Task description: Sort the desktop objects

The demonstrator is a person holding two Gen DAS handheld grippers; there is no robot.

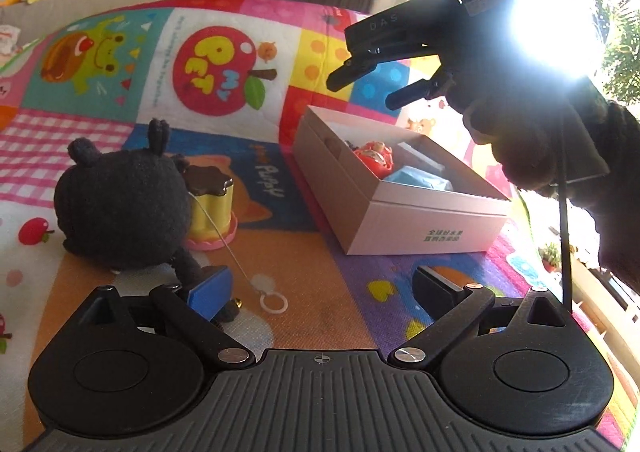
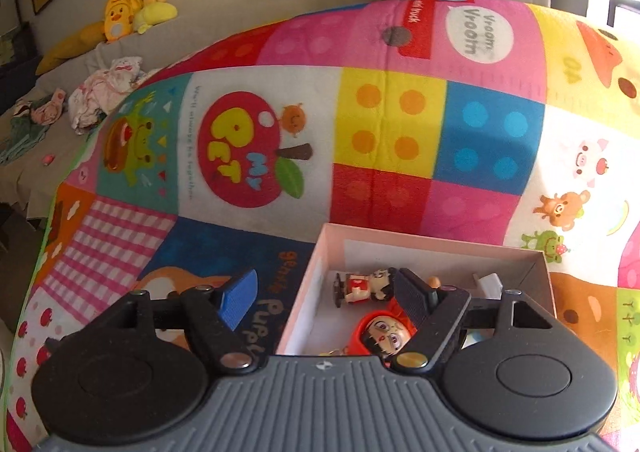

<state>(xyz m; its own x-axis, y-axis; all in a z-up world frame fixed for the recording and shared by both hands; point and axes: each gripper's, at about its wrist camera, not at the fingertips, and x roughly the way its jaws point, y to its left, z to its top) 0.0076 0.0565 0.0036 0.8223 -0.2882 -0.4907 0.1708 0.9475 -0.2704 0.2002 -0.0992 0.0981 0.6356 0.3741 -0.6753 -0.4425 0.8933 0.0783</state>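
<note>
A black plush toy sits on the colourful play mat, leaning against a yellow cake-shaped toy with a dark lid. My left gripper is wide open just in front of them, its blue-padded finger by the plush's foot and nothing between the jaws. A white open box holds a red hooded figure and a blue item. My right gripper hovers open above the box. In the right wrist view the right gripper straddles the left wall of the box over the red figure and a small doll.
A white ring on a thin cord lies on the mat near my left gripper. A gloved hand holds the right gripper. Yellow plush toys and crumpled cloths lie on the sofa beyond the mat. Strong window glare fills the right side.
</note>
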